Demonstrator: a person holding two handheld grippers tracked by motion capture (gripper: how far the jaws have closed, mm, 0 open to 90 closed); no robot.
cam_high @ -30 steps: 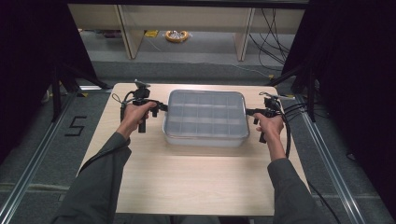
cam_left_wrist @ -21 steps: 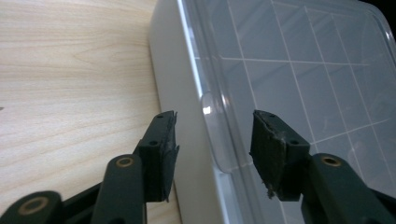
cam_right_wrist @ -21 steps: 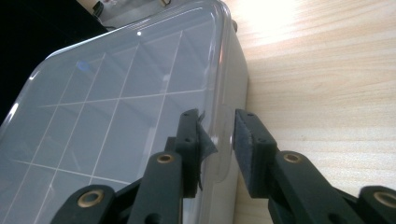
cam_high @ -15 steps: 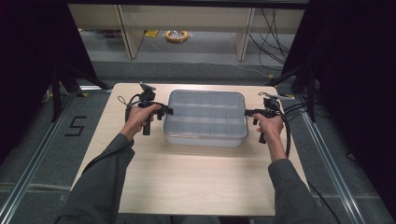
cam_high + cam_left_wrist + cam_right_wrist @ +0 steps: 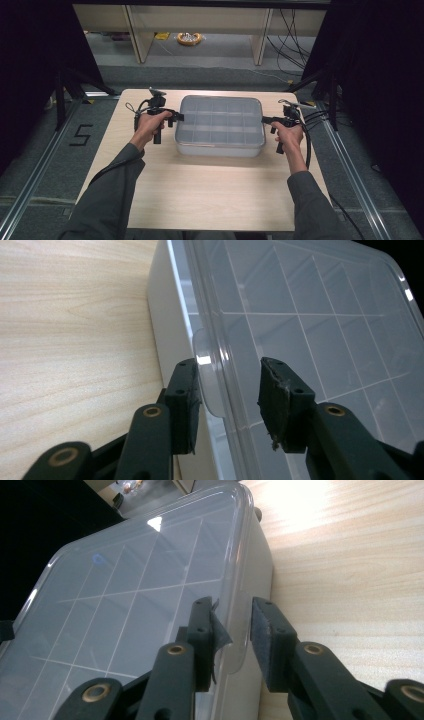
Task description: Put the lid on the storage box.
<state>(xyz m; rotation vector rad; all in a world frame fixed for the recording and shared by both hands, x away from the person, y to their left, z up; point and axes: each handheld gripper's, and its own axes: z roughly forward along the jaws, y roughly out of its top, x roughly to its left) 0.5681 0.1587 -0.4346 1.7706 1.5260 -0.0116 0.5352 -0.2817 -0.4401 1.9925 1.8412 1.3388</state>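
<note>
Two grippers flank the clear compartment box point(image 5: 219, 125) in the high view, left gripper point(image 5: 172, 118) and right gripper point(image 5: 265, 120) at its short ends, forearms stretched forward. In the left gripper view, open jaws straddle the lid tab point(image 5: 207, 371), gripping nothing. In the right gripper view, jaws gape around the rim likewise. Stiff, light, slippery plastic probably; grasp both end tabs.

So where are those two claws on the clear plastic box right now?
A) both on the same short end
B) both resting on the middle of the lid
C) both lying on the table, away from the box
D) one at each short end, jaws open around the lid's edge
D: the left claw and right claw sit at opposite ends of the box, each with open jaws either side of the lid rim.
</note>
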